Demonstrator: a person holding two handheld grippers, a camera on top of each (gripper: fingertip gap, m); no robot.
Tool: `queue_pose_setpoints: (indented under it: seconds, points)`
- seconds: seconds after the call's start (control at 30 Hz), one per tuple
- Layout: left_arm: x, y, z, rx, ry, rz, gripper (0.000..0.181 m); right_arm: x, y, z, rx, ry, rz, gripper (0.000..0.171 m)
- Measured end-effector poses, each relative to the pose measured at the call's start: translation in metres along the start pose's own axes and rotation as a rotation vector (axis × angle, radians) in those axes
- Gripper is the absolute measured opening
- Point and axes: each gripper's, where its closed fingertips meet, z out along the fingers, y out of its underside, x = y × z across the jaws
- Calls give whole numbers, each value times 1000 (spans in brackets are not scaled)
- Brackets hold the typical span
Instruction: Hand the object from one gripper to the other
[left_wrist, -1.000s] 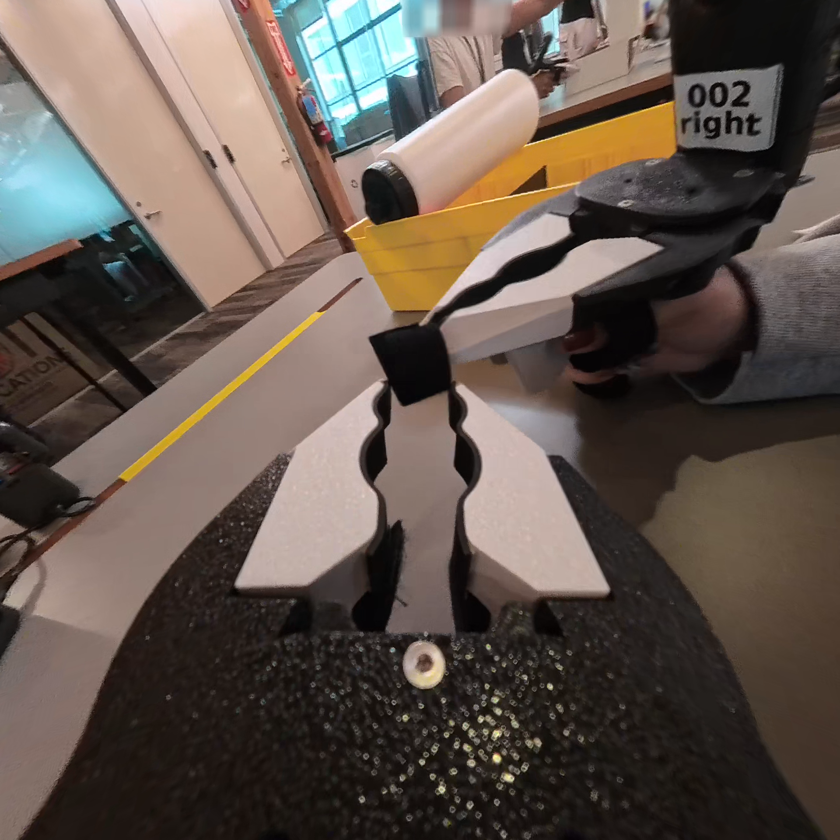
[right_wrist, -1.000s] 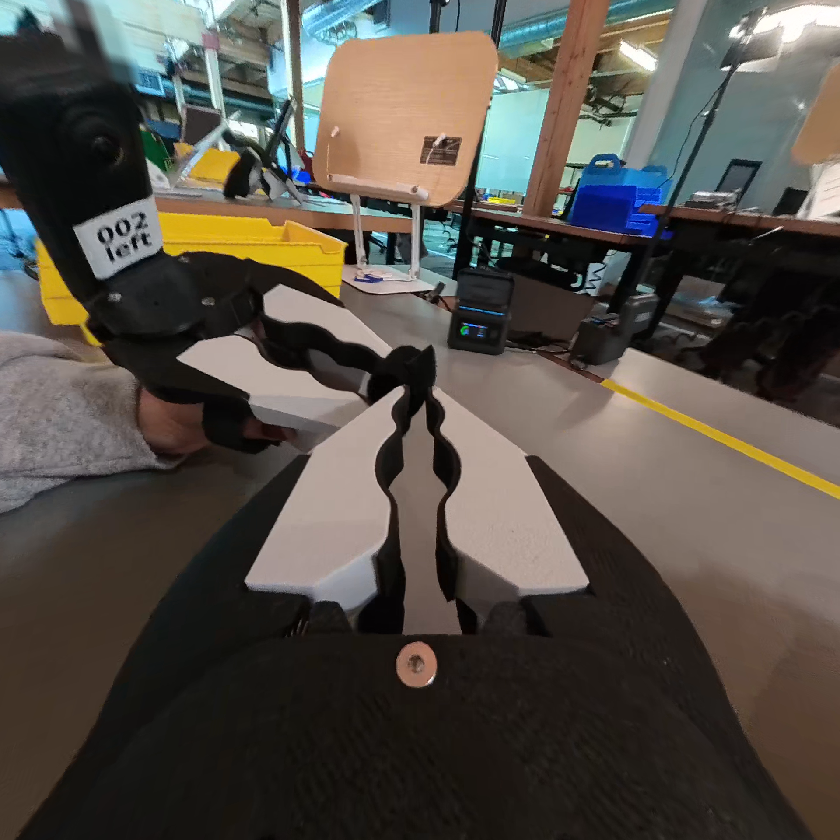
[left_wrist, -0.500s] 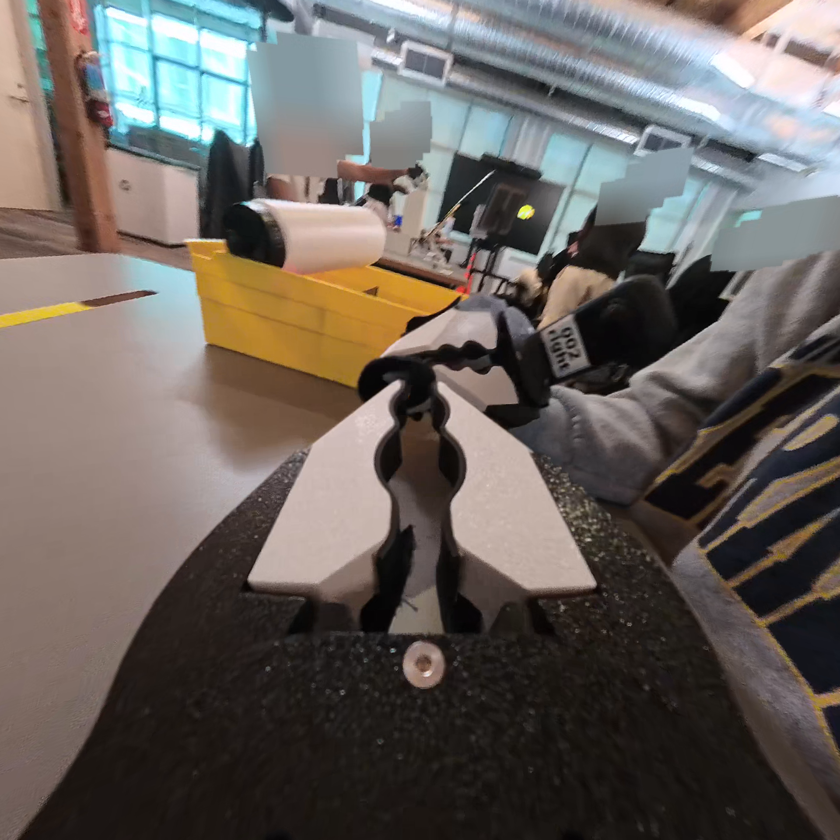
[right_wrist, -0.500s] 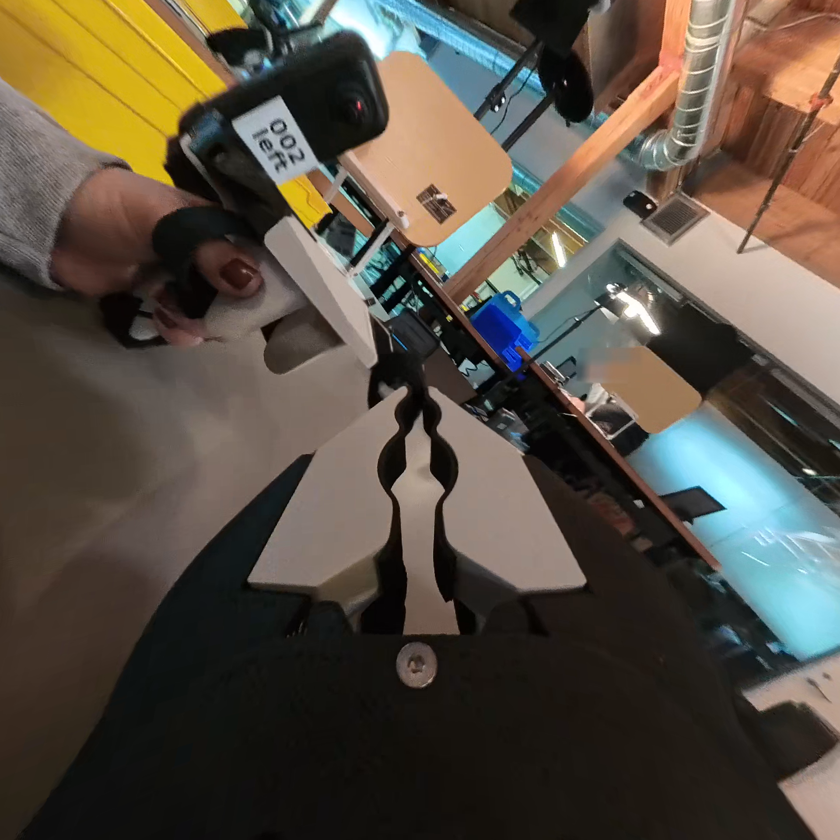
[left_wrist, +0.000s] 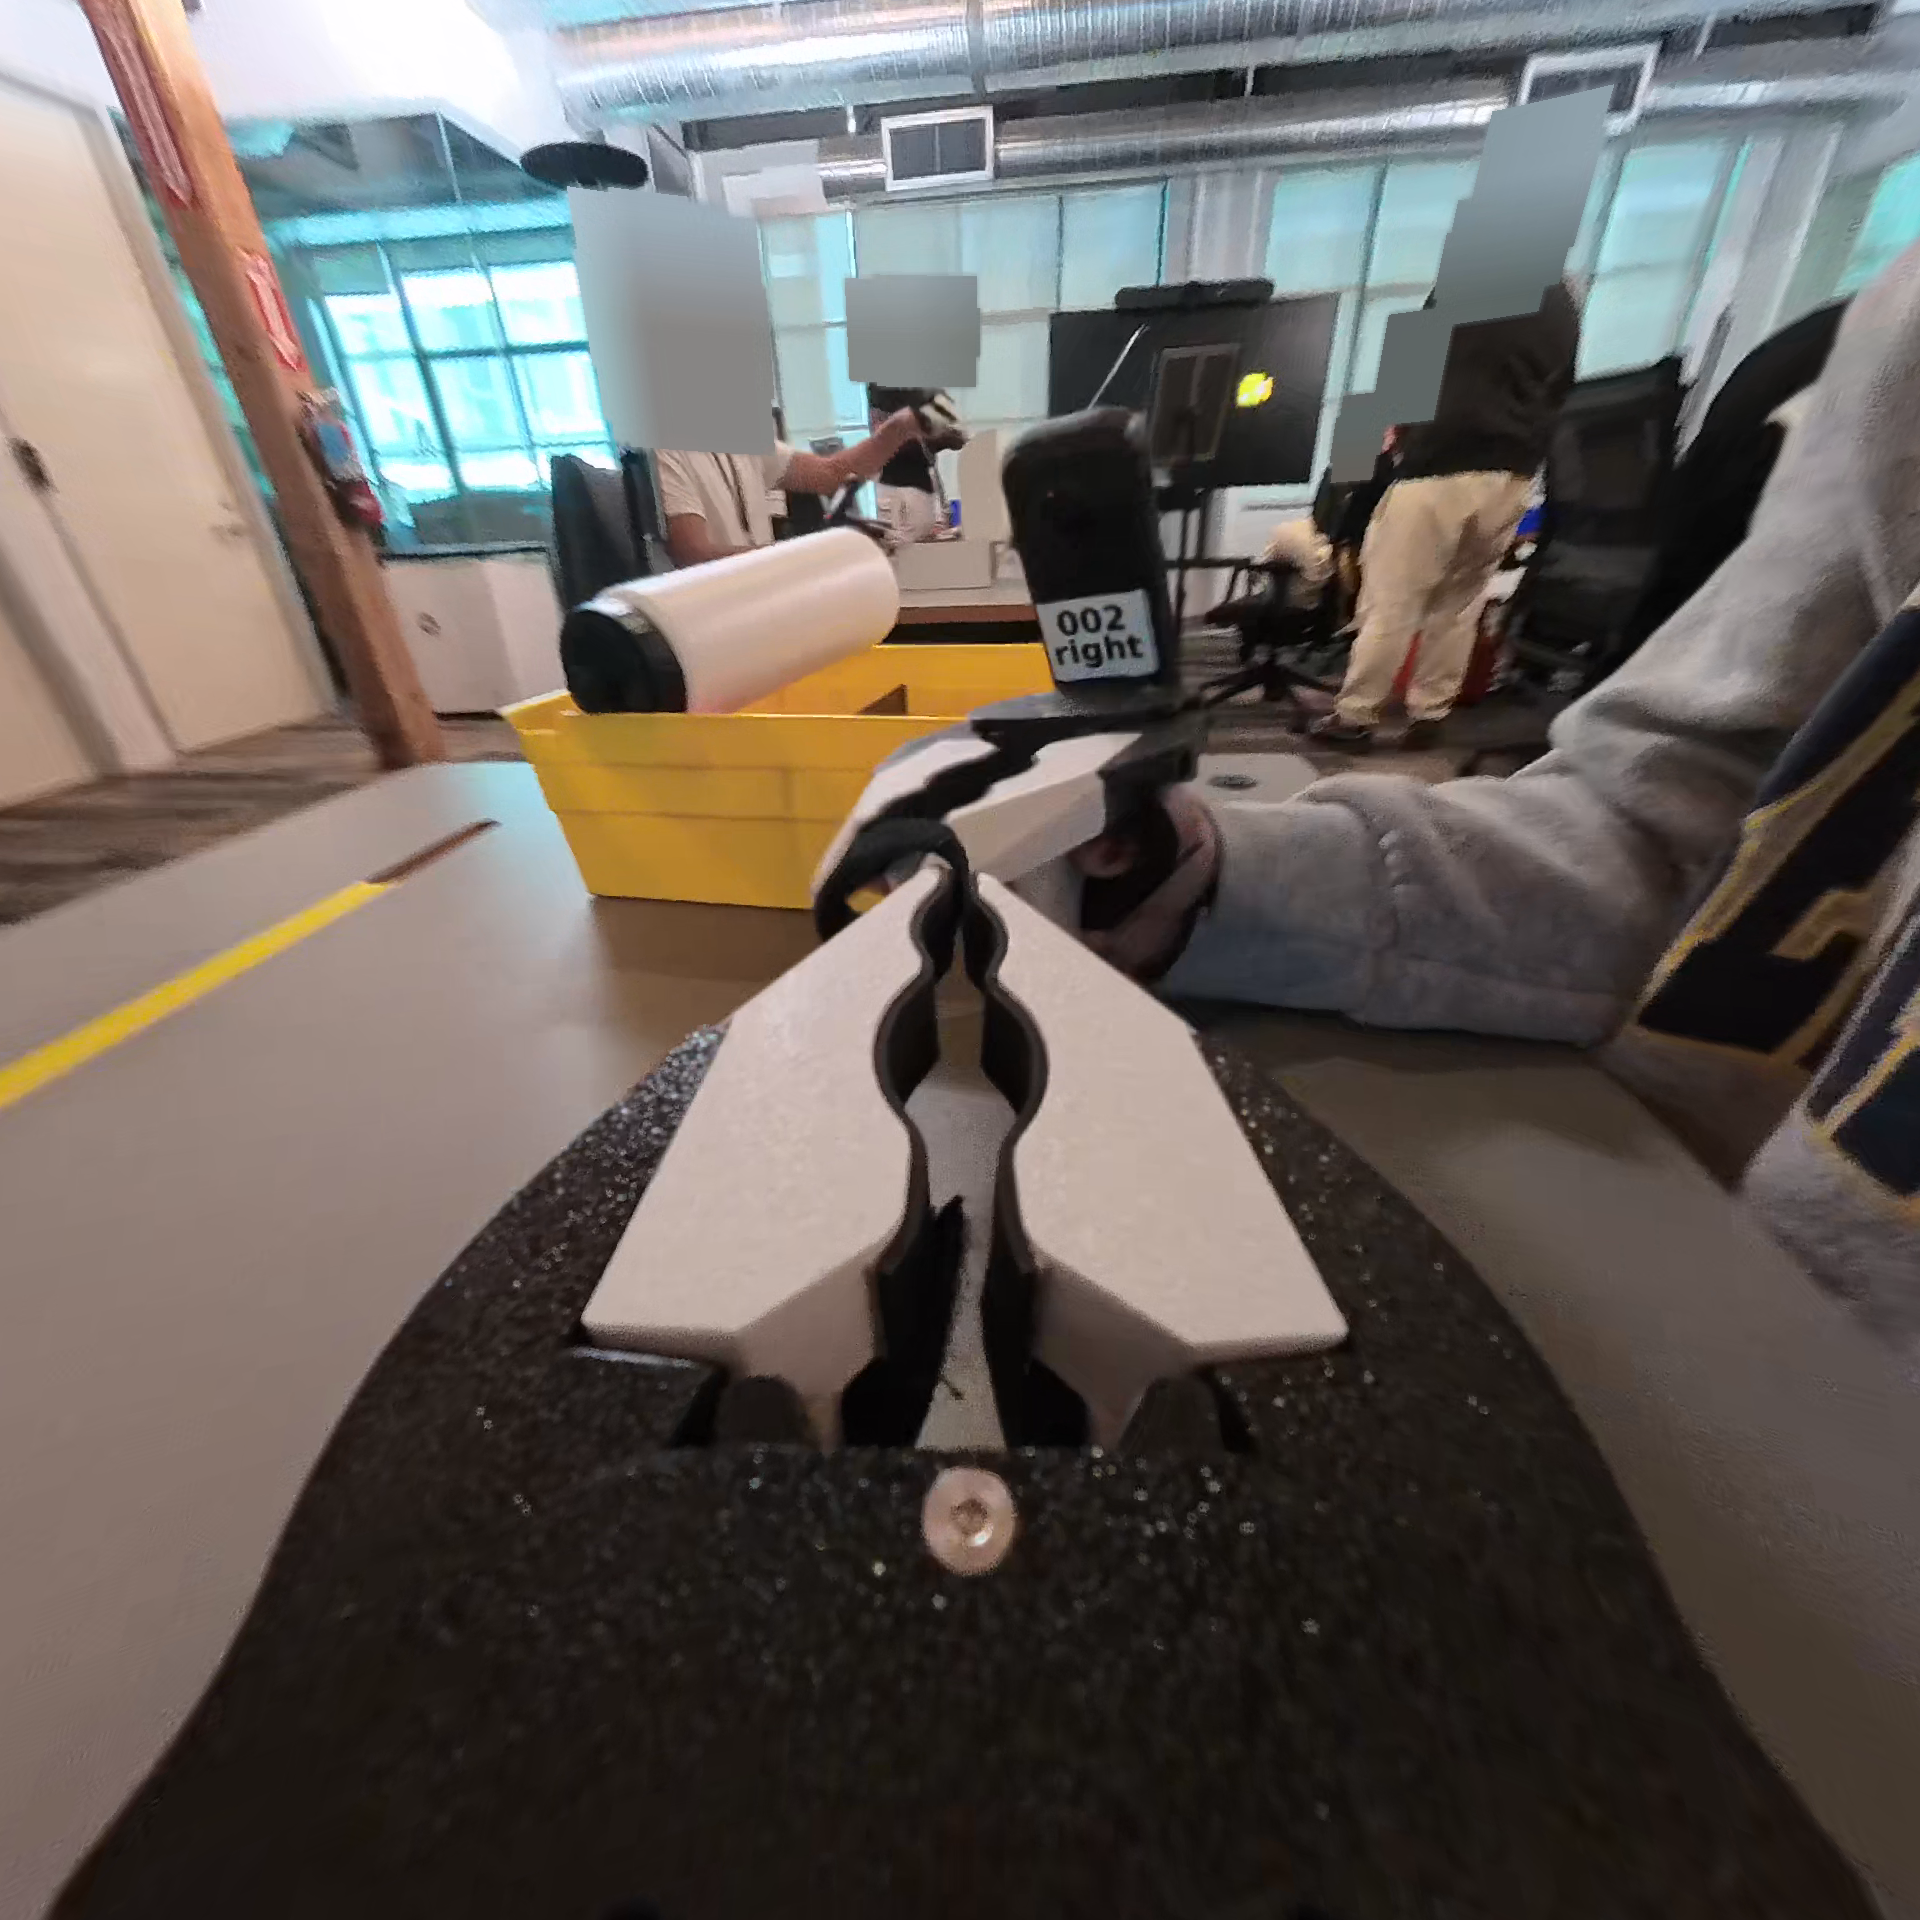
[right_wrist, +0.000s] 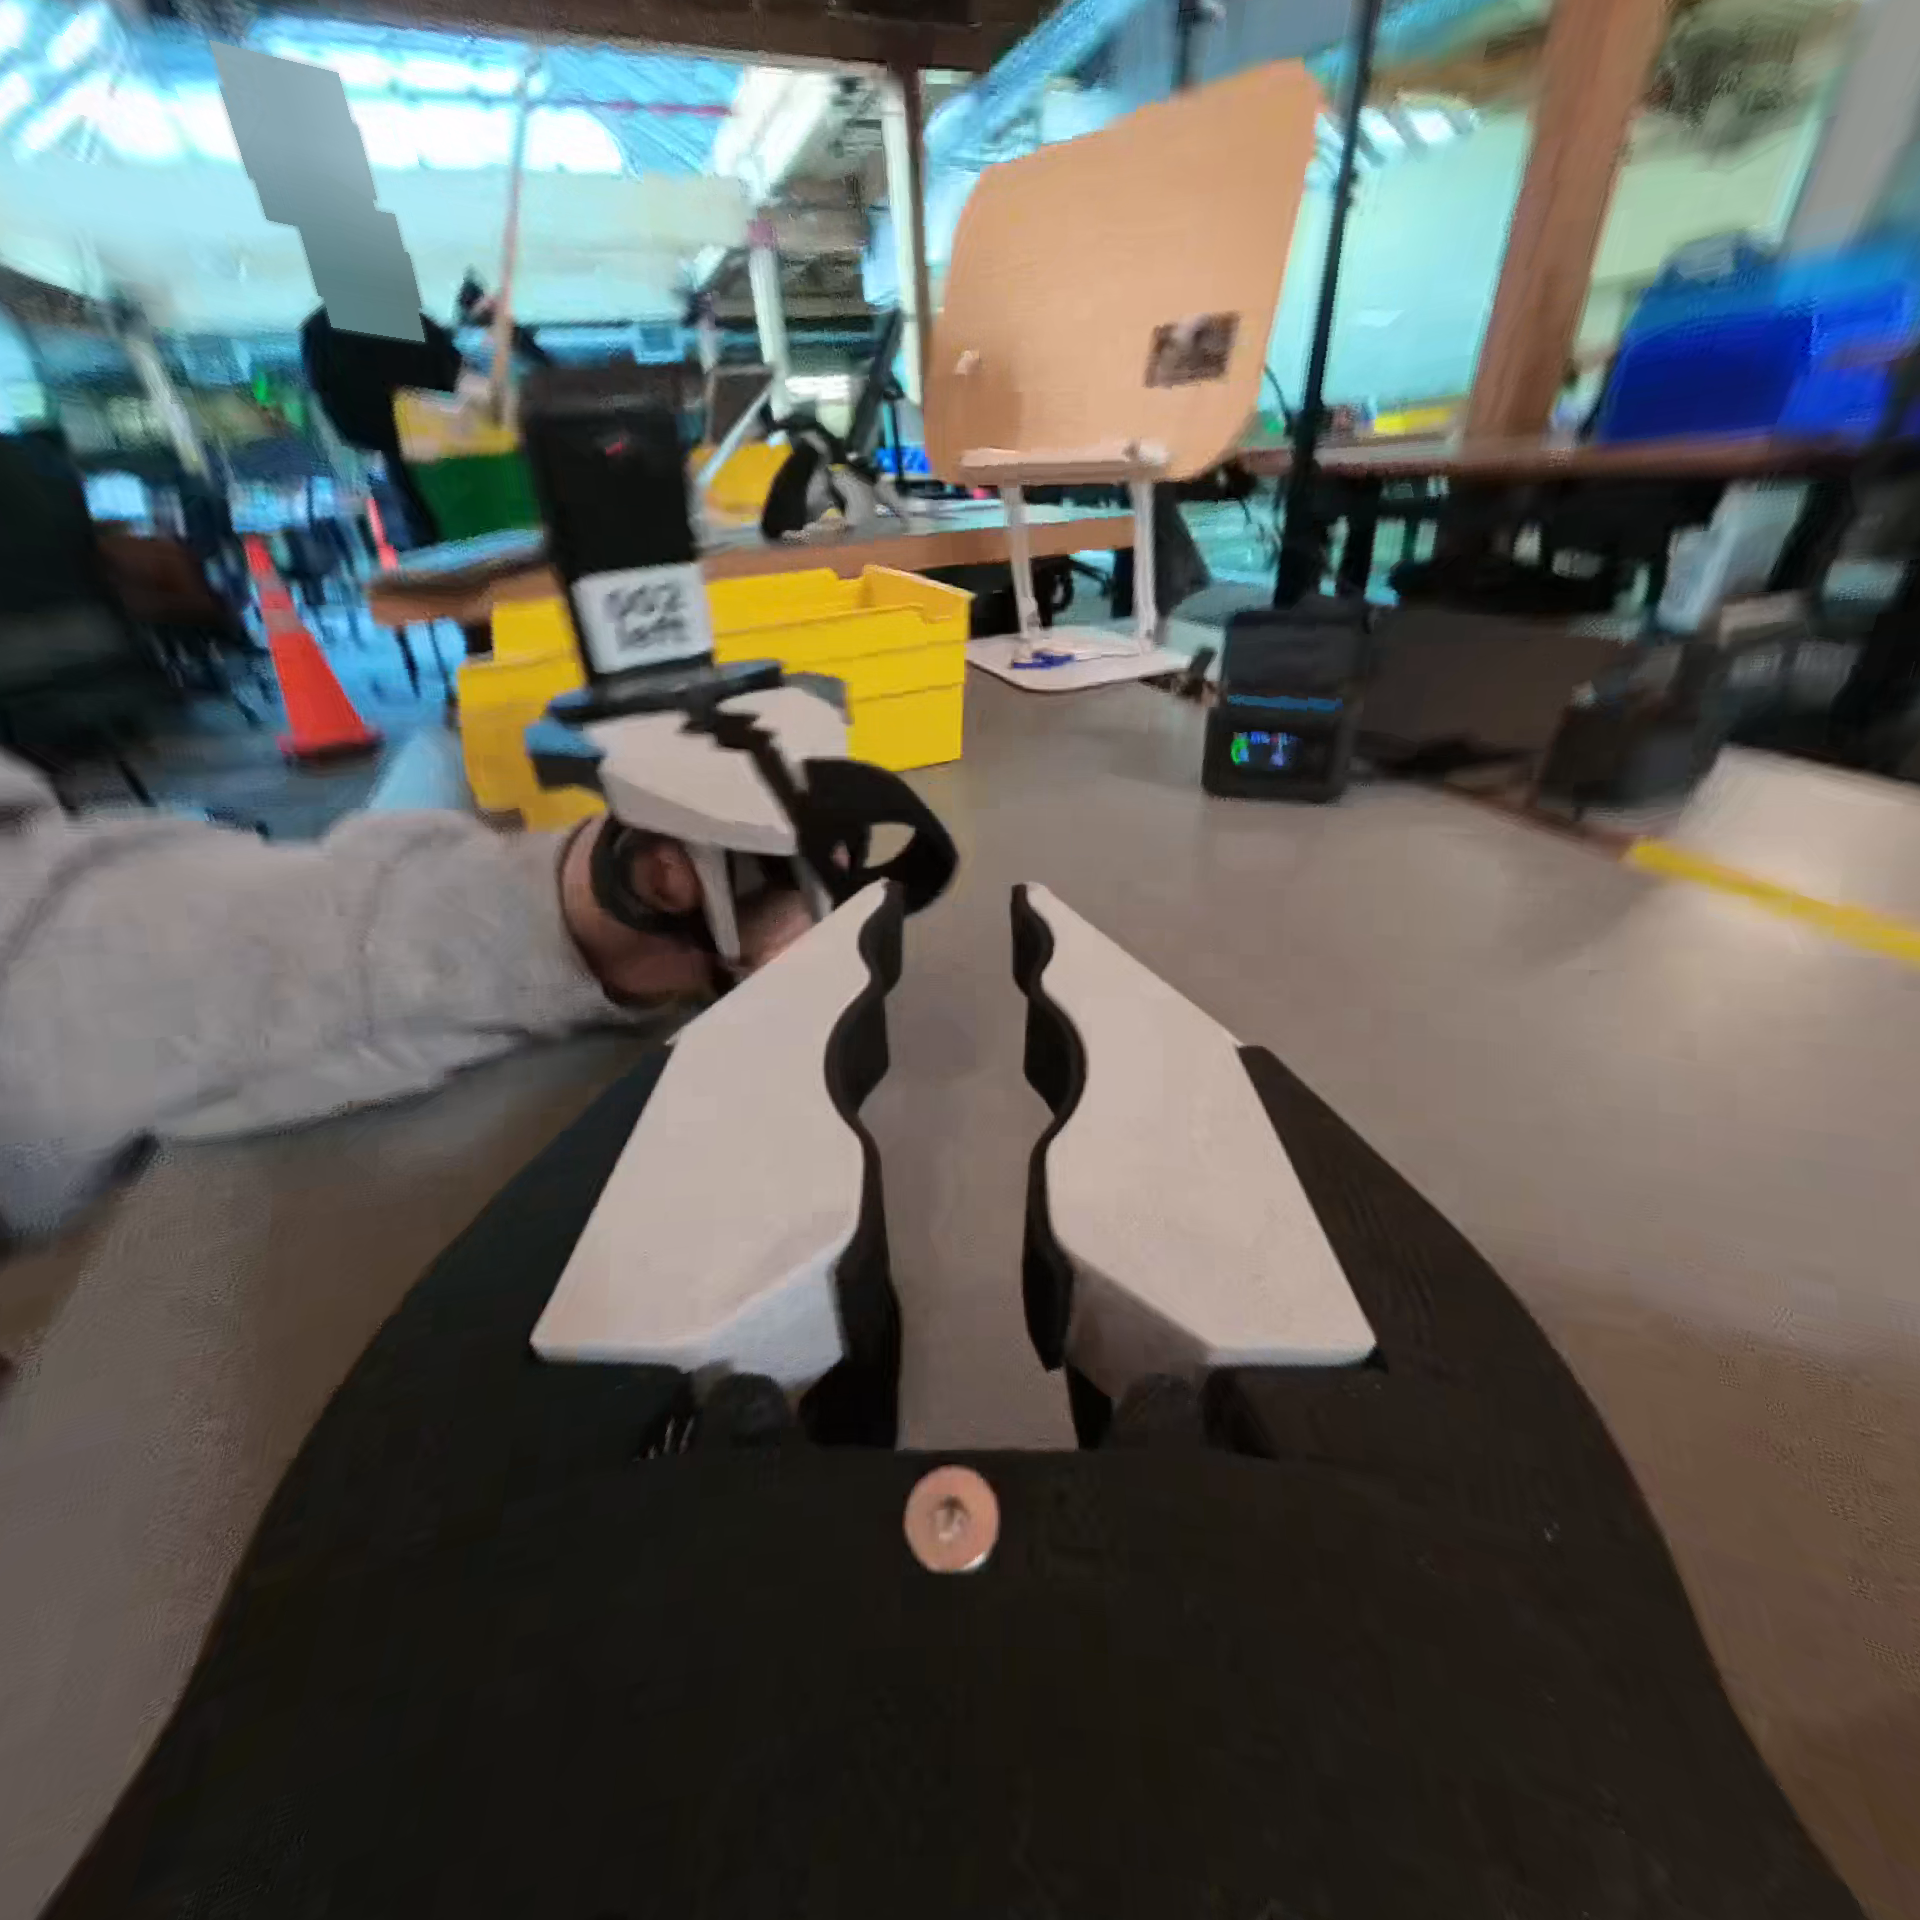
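The object is a black strap loop (left_wrist: 836, 883). My left gripper (left_wrist: 958, 883) is shut on it, with the loop sticking out past the fingertips. The right gripper (left_wrist: 904, 826) shows just behind the loop, held by a hand in a grey sleeve. In the right wrist view my right gripper (right_wrist: 954, 904) is open and empty, with table showing between its fingers. The strap (right_wrist: 904, 831) hangs from the left gripper (right_wrist: 816, 862) just beyond and left of my right fingertips, close to the left one.
A yellow bin (left_wrist: 727, 821) stands on the grey table (left_wrist: 312, 1091) with a white cylinder (left_wrist: 748, 623) lying across its rim. A yellow tape line (left_wrist: 177, 997) crosses the table. A small black device (right_wrist: 1283, 727), a wooden board on a stand (right_wrist: 1112, 291) and an orange cone (right_wrist: 301, 675) lie beyond.
A second ago the right gripper held the strap and the left was open. The left shut on it, then the right opened and let go. Both grippers swung level again.
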Motion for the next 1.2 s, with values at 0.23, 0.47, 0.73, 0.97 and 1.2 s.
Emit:
queue_pose_setpoints:
  seconds: [0.23,0.47,0.73,0.97,1.2]
  points:
    - [4,3,-10,-63,-10,214,0,-20,2,2,-29,-158,169,12]
    - [13,10,-21,-125,40,304,0,-50,-6,11,12,-360,406,21]
    - [12,21,-28,-189,113,-27,13,-49,8,20,-48,-286,263,0]
    - [9,9,-30,-36,300,-632,60,-69,12,21,-11,-207,-384,0]
    - [28,-2,-32,19,522,-831,27,-78,12,18,-7,-227,-493,0]
